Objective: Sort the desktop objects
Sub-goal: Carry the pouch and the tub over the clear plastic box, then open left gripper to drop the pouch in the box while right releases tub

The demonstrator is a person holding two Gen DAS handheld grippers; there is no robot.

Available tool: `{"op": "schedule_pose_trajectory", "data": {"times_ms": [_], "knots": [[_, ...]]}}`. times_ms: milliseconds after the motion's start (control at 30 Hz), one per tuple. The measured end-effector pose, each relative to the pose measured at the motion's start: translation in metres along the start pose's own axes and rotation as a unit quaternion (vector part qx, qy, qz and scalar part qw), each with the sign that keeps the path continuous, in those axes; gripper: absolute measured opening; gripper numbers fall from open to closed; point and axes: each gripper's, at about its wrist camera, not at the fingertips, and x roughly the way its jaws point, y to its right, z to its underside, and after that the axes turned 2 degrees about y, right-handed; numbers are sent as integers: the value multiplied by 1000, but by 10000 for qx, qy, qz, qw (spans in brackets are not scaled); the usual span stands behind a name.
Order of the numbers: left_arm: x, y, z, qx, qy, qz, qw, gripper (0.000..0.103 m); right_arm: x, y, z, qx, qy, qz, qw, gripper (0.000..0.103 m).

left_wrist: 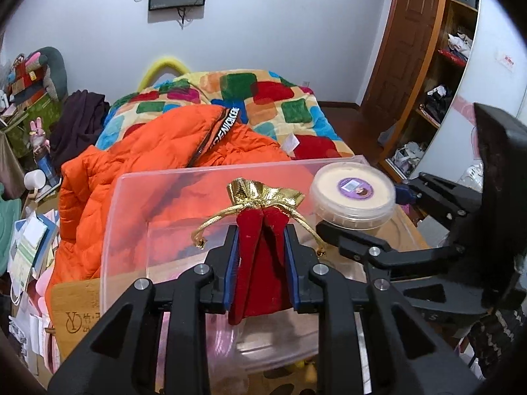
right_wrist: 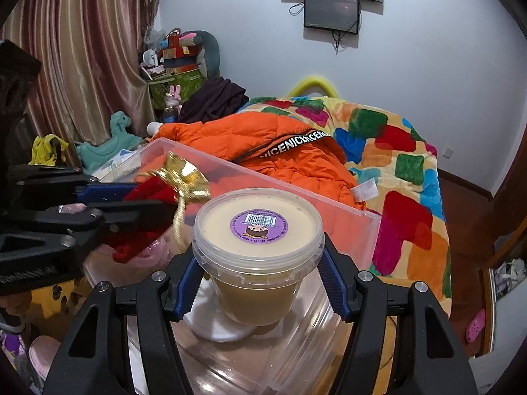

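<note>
A: How are the left tongs (left_wrist: 262,230) posed, and what are they carrying?

B: They are pointing forward and downward, their blue pads nearly together and pinching a red velvet pouch (left_wrist: 260,256) with a gold top and gold drawstring. The pouch is hanging over the open clear plastic bin (left_wrist: 138,230), inside its near edge.

A: And the right tongs (right_wrist: 260,283)?

B: They are tilting down likewise, standing moderately wide and gripping a round lidded tub (right_wrist: 258,250) below its rim. The tub is holding a cream-coloured filling and is bearing a purple barcode sticker on its lid. It is sitting upright between the pads, above the bin's right-hand side. The two tongs are working side by side, close but apart.

A: What is lying around them?

B: The bin is resting on the worktop (left_wrist: 75,309), near its far edge, with pale and pinkish items showing blurred through its floor. Beyond that edge an orange puffer jacket (left_wrist: 141,164) is sprawling over a bed covered by a multicoloured patchwork blanket (left_wrist: 280,98). A wooden shelf unit (left_wrist: 438,75) is standing at the right, and a dark screen (right_wrist: 331,13) is hanging on the far wall.
</note>
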Motion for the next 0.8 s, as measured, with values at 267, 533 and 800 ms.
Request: {"op": "schedule_pose_trajectory", "data": {"times_ms": [267, 533, 800], "knots": [[8, 2, 2, -11, -128, -15, 9999, 28, 0, -9, -3, -396, -202, 208, 9988, 62], [5, 8, 1, 158, -85, -109, 9998, 49, 5, -19, 0, -700, -427, 343, 9960, 64], [-2, 9, -1, 208, 59, -306, 9993, 64, -10, -22, -4, -881, -271, 572, 9941, 83]]}}
